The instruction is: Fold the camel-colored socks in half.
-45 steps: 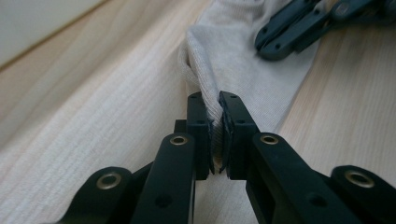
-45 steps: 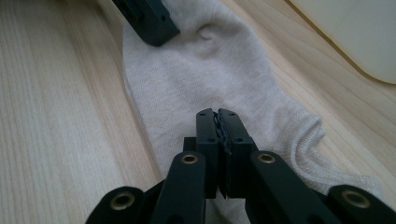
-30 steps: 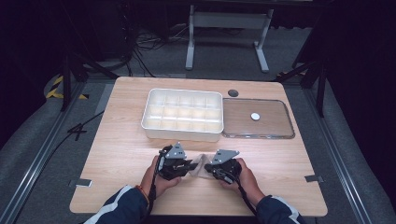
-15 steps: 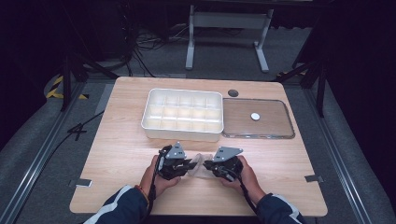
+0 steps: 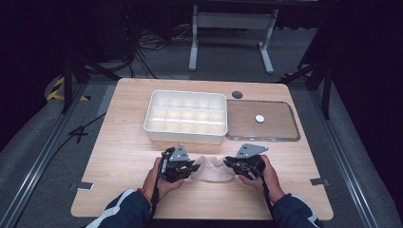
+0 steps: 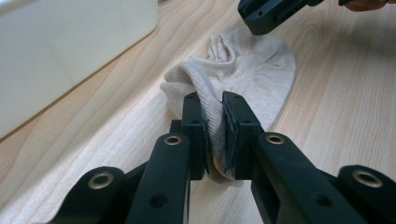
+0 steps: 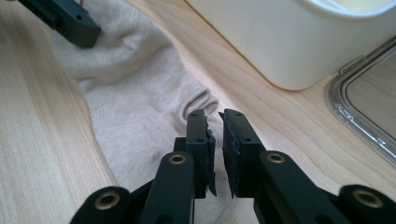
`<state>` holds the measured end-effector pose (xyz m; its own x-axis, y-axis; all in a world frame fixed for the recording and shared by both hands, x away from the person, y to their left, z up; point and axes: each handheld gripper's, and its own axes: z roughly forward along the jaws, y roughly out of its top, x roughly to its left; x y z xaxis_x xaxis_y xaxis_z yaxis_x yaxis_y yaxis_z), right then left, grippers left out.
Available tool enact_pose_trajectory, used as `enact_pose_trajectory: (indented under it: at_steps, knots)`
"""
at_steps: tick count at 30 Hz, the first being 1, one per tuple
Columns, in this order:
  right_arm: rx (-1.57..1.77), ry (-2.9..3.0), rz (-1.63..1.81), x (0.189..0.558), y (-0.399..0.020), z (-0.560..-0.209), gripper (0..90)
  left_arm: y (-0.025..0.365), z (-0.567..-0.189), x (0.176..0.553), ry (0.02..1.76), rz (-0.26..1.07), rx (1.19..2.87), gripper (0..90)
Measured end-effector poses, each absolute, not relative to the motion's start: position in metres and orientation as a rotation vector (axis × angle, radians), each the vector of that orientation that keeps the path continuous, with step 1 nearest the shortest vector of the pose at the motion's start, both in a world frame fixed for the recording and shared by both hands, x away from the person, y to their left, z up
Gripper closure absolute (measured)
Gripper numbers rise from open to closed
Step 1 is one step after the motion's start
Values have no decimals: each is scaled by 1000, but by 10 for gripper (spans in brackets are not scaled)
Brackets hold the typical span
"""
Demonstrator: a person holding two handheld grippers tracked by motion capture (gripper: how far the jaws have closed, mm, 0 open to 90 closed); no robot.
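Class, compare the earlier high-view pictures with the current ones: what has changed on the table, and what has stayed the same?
The right tool has drawn away to the right, its jaws just opening, with no cloth between them now. The sock lies spread wider between the tools. The left tool stays clamped on the sock's fold. The tray and lid have not moved.

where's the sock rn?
In the high view the sock lies flat on the table's near edge, between the left hand-held gripper and the right hand-held gripper, in front of the white compartment tray.
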<state>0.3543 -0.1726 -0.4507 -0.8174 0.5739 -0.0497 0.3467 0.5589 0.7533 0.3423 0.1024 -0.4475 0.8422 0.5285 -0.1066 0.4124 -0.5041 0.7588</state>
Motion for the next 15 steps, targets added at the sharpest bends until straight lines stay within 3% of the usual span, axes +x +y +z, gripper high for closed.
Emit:
enact_pose_trajectory:
  at_steps: [8, 15]
  knots:
    - [749, 2570, 1044, 356, -161, -467, 819, 97, -446, 344, 665, 194, 2173, 811]
    - [661, 2559, 1114, 351, -138, -458, 845, 96, -446, 346, 670, 194, 2165, 810]
